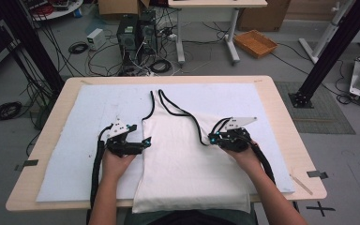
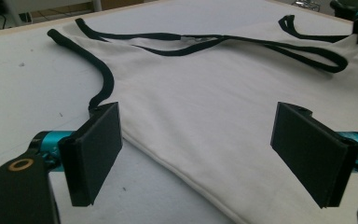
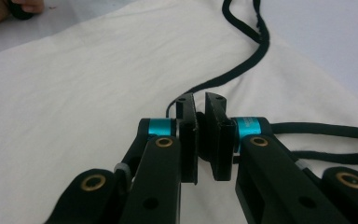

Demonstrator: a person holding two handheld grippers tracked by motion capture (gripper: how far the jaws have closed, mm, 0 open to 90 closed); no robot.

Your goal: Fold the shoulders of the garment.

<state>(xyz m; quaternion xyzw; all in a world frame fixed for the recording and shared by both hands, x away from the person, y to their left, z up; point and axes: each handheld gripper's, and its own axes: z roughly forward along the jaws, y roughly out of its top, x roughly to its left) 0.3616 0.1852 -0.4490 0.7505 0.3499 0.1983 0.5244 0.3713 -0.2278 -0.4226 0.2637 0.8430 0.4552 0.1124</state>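
Pinching black trim (image 3: 242, 70), right fingers (image 3: 216, 140) closed

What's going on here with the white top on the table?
A person with a two-jaw gripper in each hand is working on a white sleeveless top with black-trimmed straps, spread on a white padded mat. The right gripper is pinched shut on the black trim by the armhole. The left gripper is open at the top's opposite side edge.

Each gripper is black: the left gripper (image 1: 146, 141) and the right gripper (image 1: 212, 138) have flat rectangular pads, turquoise collars at the jaw roots, brass-ringed pivot holes in the linkage arms, a grey three-cornered plate on top and a thick black cable trailing back along bare forearms.
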